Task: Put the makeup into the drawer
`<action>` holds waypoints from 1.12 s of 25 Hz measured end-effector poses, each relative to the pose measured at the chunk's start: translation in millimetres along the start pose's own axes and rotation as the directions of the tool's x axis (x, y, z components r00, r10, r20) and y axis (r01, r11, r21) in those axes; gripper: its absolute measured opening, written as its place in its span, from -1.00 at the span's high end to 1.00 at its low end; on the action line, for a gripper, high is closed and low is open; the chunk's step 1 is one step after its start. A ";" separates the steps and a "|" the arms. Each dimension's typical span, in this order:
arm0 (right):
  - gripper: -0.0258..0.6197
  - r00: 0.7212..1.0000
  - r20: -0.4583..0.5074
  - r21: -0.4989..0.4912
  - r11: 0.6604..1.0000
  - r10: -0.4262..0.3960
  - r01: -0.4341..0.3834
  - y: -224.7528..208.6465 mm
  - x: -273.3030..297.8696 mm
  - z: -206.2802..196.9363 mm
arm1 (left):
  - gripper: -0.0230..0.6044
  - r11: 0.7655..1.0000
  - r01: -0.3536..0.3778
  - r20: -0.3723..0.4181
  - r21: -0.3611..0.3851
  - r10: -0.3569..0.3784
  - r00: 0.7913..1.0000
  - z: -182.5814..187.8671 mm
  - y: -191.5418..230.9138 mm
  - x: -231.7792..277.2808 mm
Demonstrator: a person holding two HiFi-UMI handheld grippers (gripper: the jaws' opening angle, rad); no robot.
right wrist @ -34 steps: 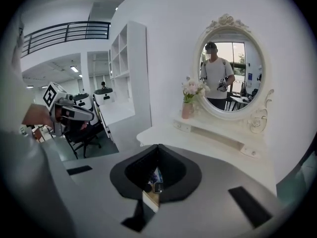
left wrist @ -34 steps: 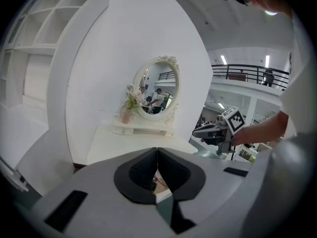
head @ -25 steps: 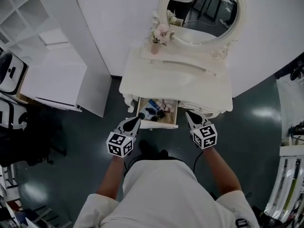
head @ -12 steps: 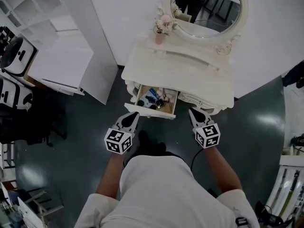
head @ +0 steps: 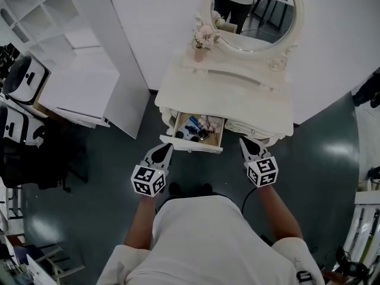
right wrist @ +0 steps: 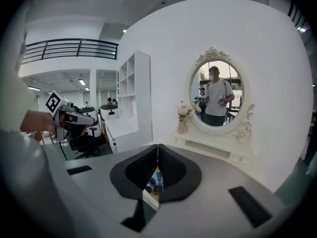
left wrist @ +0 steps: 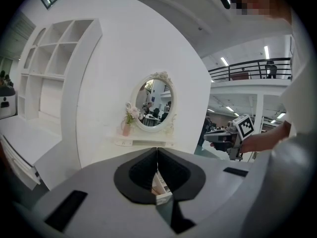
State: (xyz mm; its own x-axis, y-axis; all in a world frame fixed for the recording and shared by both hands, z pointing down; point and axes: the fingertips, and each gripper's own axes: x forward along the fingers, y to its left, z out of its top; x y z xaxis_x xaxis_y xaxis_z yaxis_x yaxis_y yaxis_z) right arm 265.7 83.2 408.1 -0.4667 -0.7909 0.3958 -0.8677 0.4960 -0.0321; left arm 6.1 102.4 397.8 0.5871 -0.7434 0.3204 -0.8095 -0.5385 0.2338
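Note:
The white dressing table (head: 225, 97) has its drawer (head: 191, 146) pulled out at the front left. Several small makeup items (head: 196, 129) lie inside it, also glimpsed past the jaws as makeup (right wrist: 154, 181) in the right gripper view. My left gripper (head: 162, 151) hovers just left of the drawer's front, shut and empty, its jaws meeting in a line in the left gripper view (left wrist: 157, 151). My right gripper (head: 246, 143) hangs to the right of the drawer, before the table's front edge, also shut with nothing in it (right wrist: 158, 148).
A round mirror (head: 254, 13) and a pink vase of flowers (head: 203, 41) stand at the table's back. A white shelf unit (head: 77, 70) stands to the left, with black equipment (head: 24, 129) beyond it. The floor (head: 320, 153) is dark.
Both grippers have drawn back a little from the table toward the person and risen slightly. The drawer stays open with the makeup in it.

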 end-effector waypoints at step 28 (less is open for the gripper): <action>0.83 0.996 0.062 0.025 0.997 -0.068 0.067 22.9 14.3 31.1 | 0.87 0.995 0.088 0.004 0.046 -0.089 0.996 28.9 36.5 -1.0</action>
State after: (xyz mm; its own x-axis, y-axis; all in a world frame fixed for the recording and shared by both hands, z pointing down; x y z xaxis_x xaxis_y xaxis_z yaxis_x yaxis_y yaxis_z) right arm 233.8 72.1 384.4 -0.4159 -0.8438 0.3392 -0.9011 0.4328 -0.0282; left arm -24.0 72.0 379.5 0.6565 -0.6945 0.2945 -0.7537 -0.6198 0.2187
